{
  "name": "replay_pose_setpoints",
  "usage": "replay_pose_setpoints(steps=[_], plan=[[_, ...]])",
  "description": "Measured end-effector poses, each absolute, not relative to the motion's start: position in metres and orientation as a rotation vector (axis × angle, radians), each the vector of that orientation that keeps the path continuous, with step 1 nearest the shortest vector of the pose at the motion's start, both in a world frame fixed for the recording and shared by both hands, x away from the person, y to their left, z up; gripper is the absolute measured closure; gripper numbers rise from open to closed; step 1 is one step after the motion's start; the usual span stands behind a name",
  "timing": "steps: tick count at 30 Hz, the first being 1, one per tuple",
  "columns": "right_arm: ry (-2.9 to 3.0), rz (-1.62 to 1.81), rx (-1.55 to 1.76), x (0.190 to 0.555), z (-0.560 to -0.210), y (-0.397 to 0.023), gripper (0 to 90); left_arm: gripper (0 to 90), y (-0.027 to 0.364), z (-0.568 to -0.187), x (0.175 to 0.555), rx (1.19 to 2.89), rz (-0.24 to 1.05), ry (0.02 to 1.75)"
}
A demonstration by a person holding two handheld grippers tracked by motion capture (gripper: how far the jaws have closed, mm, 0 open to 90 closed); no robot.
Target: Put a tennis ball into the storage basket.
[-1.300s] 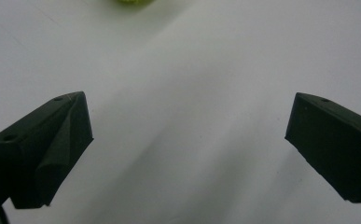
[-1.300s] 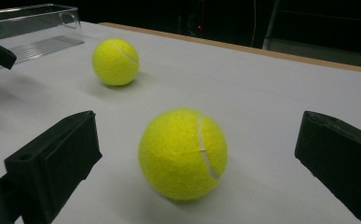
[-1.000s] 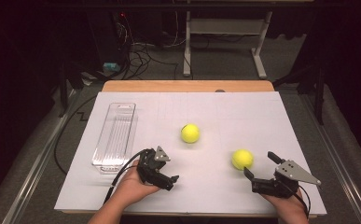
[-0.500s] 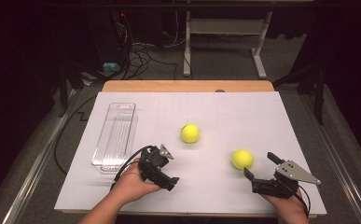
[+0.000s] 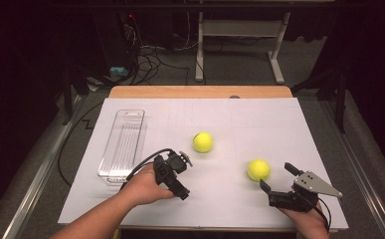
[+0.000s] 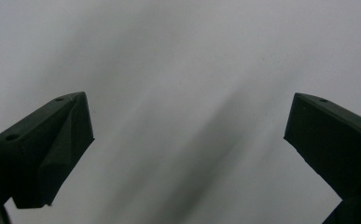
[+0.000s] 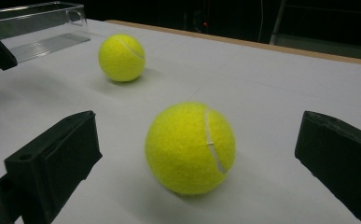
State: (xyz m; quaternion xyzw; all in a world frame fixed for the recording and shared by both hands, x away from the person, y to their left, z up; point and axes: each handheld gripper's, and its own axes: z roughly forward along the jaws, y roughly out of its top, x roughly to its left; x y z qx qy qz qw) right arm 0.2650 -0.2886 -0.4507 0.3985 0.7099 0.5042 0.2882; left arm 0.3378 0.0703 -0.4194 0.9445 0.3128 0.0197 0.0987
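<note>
Two yellow tennis balls lie on the white table. The nearer ball (image 5: 258,170) (image 7: 190,147) rests just ahead of my right gripper (image 5: 276,178) (image 7: 192,154), whose jaws stand wide open on either side of it without touching. The farther ball (image 5: 203,142) (image 7: 121,57) sits mid-table. My left gripper (image 5: 180,189) (image 6: 187,149) is open and empty, pointing down at the bare white surface near the front, left of centre. A clear plastic bin (image 5: 123,144) (image 7: 33,28) lies empty at the left.
The white sheet (image 5: 279,129) covers a wooden table whose far edge (image 5: 200,91) shows. Cables and a metal stand's legs (image 5: 240,50) are on the floor beyond. A black cable (image 5: 143,164) trails from the left gripper.
The left hand and its gripper have shifted slightly, tilting down toward the table. The right gripper and both balls stay where they were.
</note>
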Motion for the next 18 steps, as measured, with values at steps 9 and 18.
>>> replay_pose_setpoints(steps=[9,18], plan=[[1.902,1.342,1.062,0.265,-0.452,-0.288,0.0,2.0,0.06,-0.409,0.345,2.872,0.003,0.915],[1.945,1.291,1.064,0.272,-0.456,-0.282,0.0,2.0,0.058,-0.414,0.353,2.894,-0.114,0.905]])
